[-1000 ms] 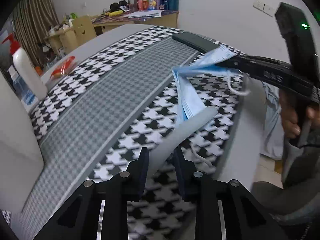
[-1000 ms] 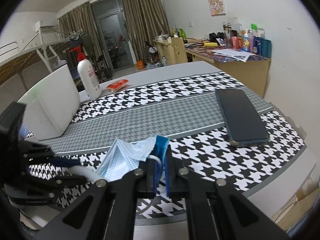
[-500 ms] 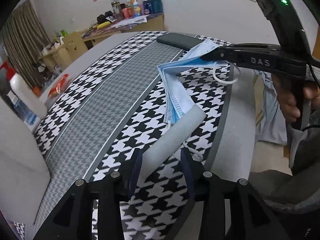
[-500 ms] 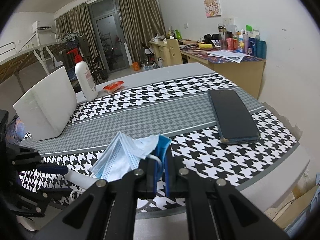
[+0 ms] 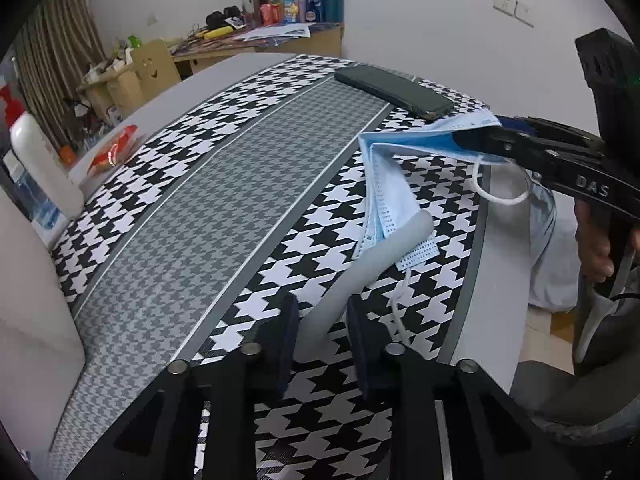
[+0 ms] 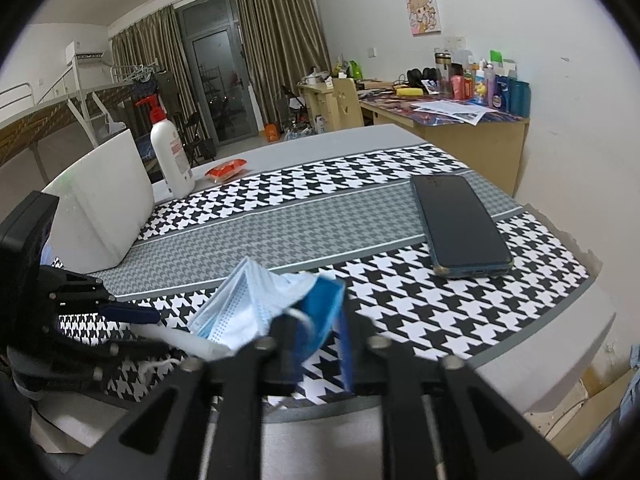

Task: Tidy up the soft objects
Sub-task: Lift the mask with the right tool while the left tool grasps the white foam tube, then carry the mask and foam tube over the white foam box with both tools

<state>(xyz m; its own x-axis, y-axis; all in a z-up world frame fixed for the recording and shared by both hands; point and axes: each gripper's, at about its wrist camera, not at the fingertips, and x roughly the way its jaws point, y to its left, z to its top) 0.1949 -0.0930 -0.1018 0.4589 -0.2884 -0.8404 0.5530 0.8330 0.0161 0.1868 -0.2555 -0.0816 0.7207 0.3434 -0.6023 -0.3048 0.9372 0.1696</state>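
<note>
- The blue face mask (image 5: 384, 184) lies folded near the front edge of the table (image 5: 496, 240), one end lifted off the houndstooth cloth (image 5: 248, 184).
- A grey rod (image 5: 360, 268) lies across the mask's lower end.
- The left claw (image 5: 320, 332) has just been closing and is clenched on the rod's near end.
- The right claw (image 6: 316, 336) has just been opening; the mask's raised end sits between its parted fingers, released.
- A dark phone (image 6: 460, 228) lies farther along the cloth, apart from the mask.
- A white pump bottle (image 6: 170, 152) and a white box (image 6: 100, 208) stand at the far side.
</note>
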